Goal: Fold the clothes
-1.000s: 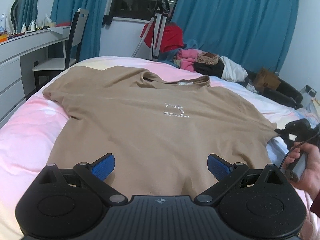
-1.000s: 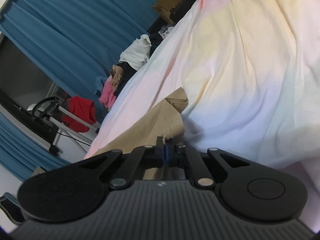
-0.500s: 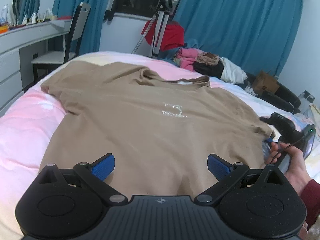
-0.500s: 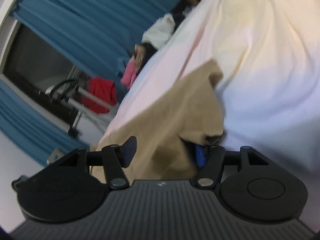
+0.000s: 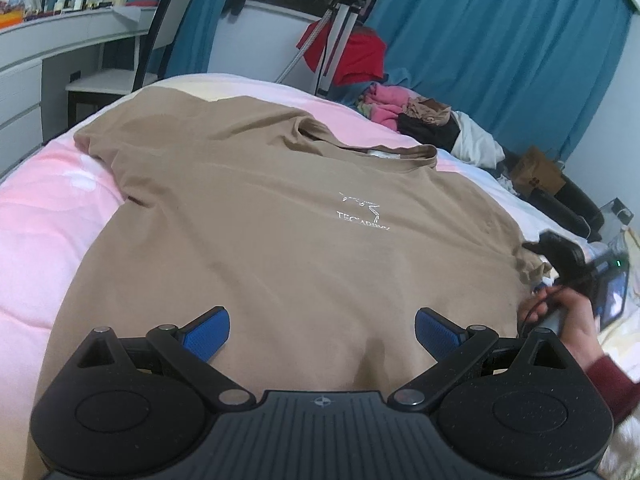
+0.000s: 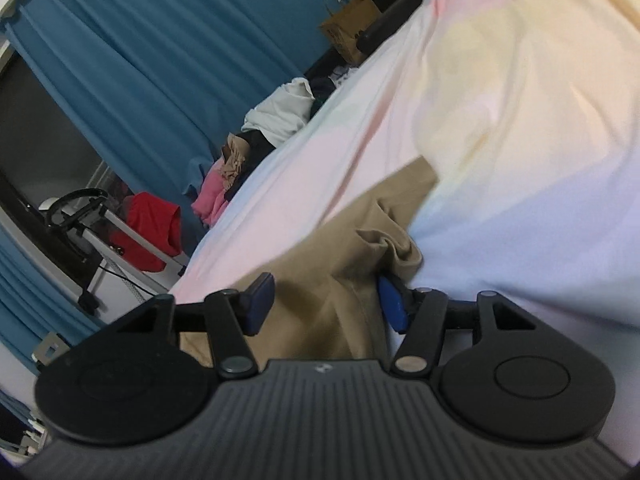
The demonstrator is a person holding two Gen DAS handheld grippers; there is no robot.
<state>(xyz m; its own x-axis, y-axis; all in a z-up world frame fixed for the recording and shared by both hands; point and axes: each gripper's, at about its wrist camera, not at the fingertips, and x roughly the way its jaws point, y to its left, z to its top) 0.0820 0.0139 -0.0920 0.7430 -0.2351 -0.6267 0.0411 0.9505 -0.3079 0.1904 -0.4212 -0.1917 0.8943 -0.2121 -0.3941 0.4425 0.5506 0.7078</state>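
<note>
Since a second ago the right hand-held gripper (image 6: 324, 300) has let go of the tee's (image 5: 280, 232) sleeve hem: once pinched shut on it, its jaws are now parted and closing, with bunched sleeve (image 6: 384, 240) between the blue pads but not pressed. The left hand-held gripper (image 5: 322, 330) hangs wide over the hem, nothing in it. Soft tan knit with a small white chest print, the tee lies flat, face up, on the bed (image 5: 44, 208), pale pastel sheet free along both sides. Only the left view shows the person's hand (image 5: 568, 320); only the right shows the sleeve's crumpled edge close up.
</note>
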